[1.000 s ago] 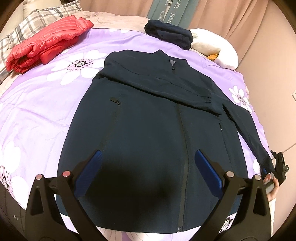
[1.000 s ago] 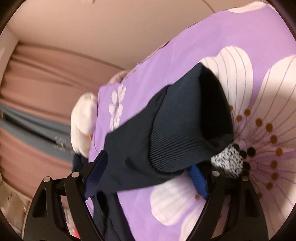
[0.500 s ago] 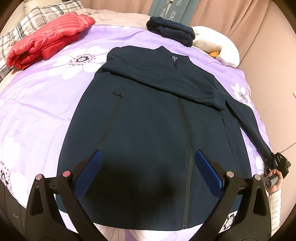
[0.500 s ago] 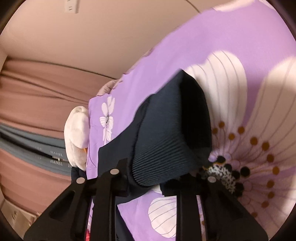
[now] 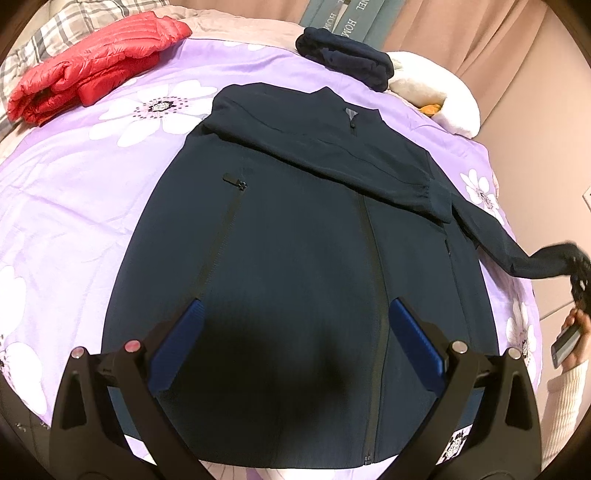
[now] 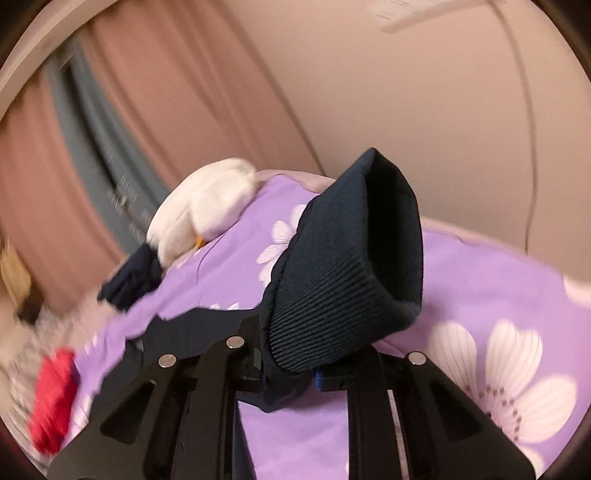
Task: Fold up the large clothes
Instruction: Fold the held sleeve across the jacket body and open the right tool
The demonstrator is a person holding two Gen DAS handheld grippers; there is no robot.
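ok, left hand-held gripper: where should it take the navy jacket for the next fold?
Probably the bottom hem of the navy jacket, approached from the near edge: it lies flat, and the open left hand-held gripper hovers just above it.

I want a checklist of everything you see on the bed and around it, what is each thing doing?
Surface: bed with purple flowered cover.
Job's things: navy jacket lies flat, front up; one sleeve is folded across the chest, the other sleeve's cuff is raised off the cover.
Clutter: folded red puffer jacket, folded dark garment, white plush toy, plaid fabric.
Grippers: left gripper open above the jacket's hem; right gripper shut on the cuff.
Cables: thin cord on the wall.
Surroundings: pink curtains, beige wall.
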